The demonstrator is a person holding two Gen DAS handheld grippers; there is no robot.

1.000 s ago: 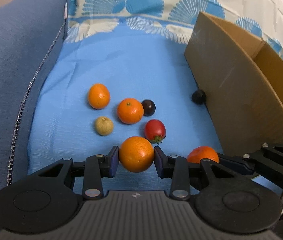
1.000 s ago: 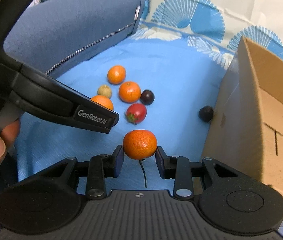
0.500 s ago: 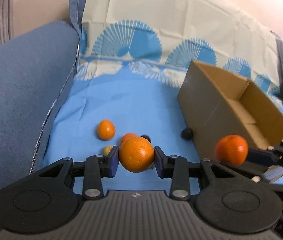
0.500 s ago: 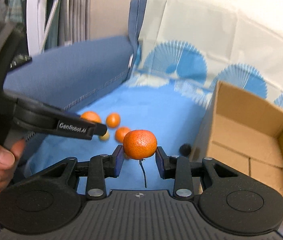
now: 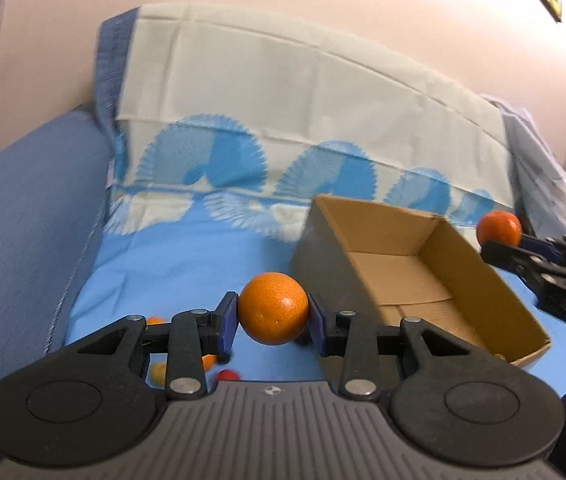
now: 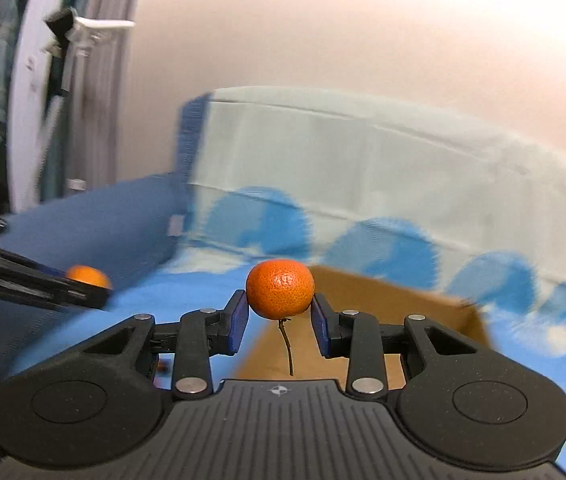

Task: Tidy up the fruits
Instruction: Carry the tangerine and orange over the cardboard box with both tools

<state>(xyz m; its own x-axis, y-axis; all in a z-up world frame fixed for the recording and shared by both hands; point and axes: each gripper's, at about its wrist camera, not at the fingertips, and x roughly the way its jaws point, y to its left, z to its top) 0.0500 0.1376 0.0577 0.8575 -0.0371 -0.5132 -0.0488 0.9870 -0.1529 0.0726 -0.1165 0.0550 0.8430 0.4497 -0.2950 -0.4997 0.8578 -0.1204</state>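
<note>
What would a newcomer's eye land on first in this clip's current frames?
Two bright oranges held up in mid-air: the left gripper is shut on an orange at the centre of its view, and the right gripper is shut on a mandarin with a thin stem hanging below. Next comes the open cardboard box on the blue cloth, just ahead and to the right of the left gripper.

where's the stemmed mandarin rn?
Right wrist view, centre: stemmed mandarin is clamped in the right tongs, raised in front of the cardboard box.
</note>
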